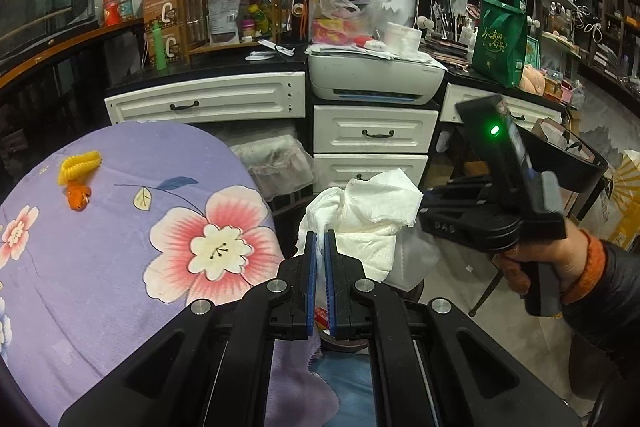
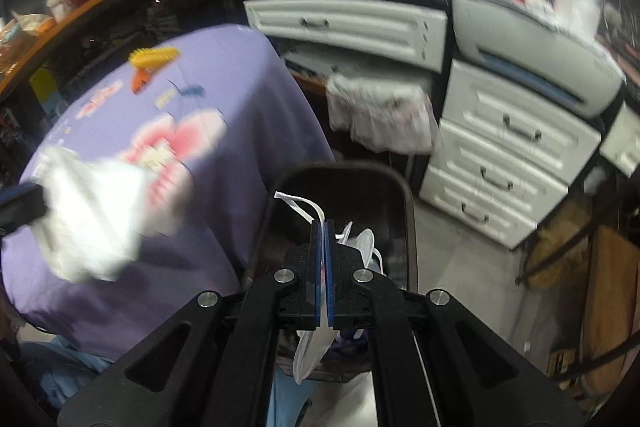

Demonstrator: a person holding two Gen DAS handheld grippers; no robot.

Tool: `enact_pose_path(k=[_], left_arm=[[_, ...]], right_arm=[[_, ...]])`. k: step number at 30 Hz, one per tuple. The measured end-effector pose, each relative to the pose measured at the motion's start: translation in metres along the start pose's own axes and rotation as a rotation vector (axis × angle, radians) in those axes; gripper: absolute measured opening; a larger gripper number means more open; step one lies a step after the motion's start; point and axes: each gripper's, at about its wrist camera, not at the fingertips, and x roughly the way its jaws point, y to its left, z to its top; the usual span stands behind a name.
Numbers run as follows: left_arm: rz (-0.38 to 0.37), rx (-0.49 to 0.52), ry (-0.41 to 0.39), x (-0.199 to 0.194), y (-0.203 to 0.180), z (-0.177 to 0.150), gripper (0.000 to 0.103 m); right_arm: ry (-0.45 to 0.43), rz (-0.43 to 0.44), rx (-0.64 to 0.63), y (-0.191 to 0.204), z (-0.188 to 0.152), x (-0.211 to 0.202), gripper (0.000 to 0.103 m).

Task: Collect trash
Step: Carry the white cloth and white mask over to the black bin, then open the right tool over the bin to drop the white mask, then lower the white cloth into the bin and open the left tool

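My left gripper (image 1: pixel 322 239) is shut on a crumpled white tissue (image 1: pixel 368 215) and holds it in the air just past the right edge of the purple flowered table (image 1: pixel 120 267). The tissue also shows blurred in the right wrist view (image 2: pixel 96 211). My right gripper (image 2: pixel 323 227) is shut on a white face mask (image 2: pixel 316 347); its ear loops (image 2: pixel 298 205) stick out above the fingertips, and it hangs over a dark bin (image 2: pixel 404 187). The right gripper's body shows in the left wrist view (image 1: pixel 492 207).
A yellow comb (image 1: pixel 80 165) and an orange clip (image 1: pixel 78 197) lie at the table's far side. White drawers (image 1: pixel 374 133), a printer (image 1: pixel 376 75) and a lined waste basket (image 1: pixel 276 163) stand behind. A cluttered counter runs along the back.
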Motion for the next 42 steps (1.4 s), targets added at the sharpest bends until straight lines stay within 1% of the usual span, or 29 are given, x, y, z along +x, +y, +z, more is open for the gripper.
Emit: enact_pose_path(k=[2, 9, 14, 16, 18, 19, 20, 21, 22, 25, 27, 29, 31, 38, 42], left_arm=[[0.0, 0.001, 0.009, 0.003, -0.003, -0.002, 0.005], [0.006, 0.016, 0.036, 0.012, -0.012, -0.007, 0.005], [0.002, 0.017, 0.056, 0.02, -0.015, -0.011, 0.005], [-0.002, 0.02, 0.063, 0.024, -0.017, -0.013, 0.005], [-0.007, 0.023, 0.069, 0.027, -0.019, -0.013, 0.005], [-0.012, 0.024, 0.073, 0.029, -0.021, -0.014, 0.005], [-0.016, 0.026, 0.076, 0.031, -0.022, -0.014, 0.005], [-0.02, 0.03, 0.081, 0.034, -0.024, -0.015, 0.005], [-0.023, 0.032, 0.085, 0.036, -0.026, -0.016, 0.005], [-0.034, 0.04, 0.1, 0.044, -0.03, -0.017, 0.005], [-0.039, 0.044, 0.115, 0.052, -0.032, -0.018, 0.005], [-0.047, 0.044, 0.13, 0.059, -0.035, -0.019, 0.005], [-0.051, 0.051, 0.149, 0.069, -0.038, -0.021, 0.005], [-0.038, 0.095, 0.214, 0.104, -0.055, -0.029, 0.005], [-0.033, 0.106, 0.234, 0.117, -0.059, -0.029, 0.005]], right_arm=[[0.025, 0.001, 0.018, -0.006, -0.009, 0.015, 0.002], [0.105, -0.042, 0.077, -0.023, -0.032, 0.062, 0.003], [0.131, -0.046, 0.111, -0.029, -0.044, 0.07, 0.004], [0.126, -0.053, 0.112, -0.031, -0.046, 0.066, 0.005], [0.111, -0.066, 0.119, -0.034, -0.048, 0.057, 0.012], [0.102, -0.072, 0.124, -0.036, -0.048, 0.052, 0.023], [0.086, -0.083, 0.132, -0.038, -0.049, 0.046, 0.04], [0.07, -0.092, 0.137, -0.041, -0.049, 0.039, 0.047], [0.048, -0.103, 0.143, -0.044, -0.05, 0.031, 0.051], [0.016, -0.128, 0.157, -0.052, -0.052, 0.012, 0.051], [-0.002, -0.143, 0.166, -0.057, -0.053, 0.001, 0.053], [-0.024, -0.162, 0.175, -0.062, -0.055, -0.012, 0.059], [-0.048, -0.178, 0.183, -0.067, -0.057, -0.026, 0.06], [-0.104, -0.19, 0.231, -0.08, -0.068, -0.06, 0.063], [-0.113, -0.19, 0.243, -0.083, -0.074, -0.069, 0.063]])
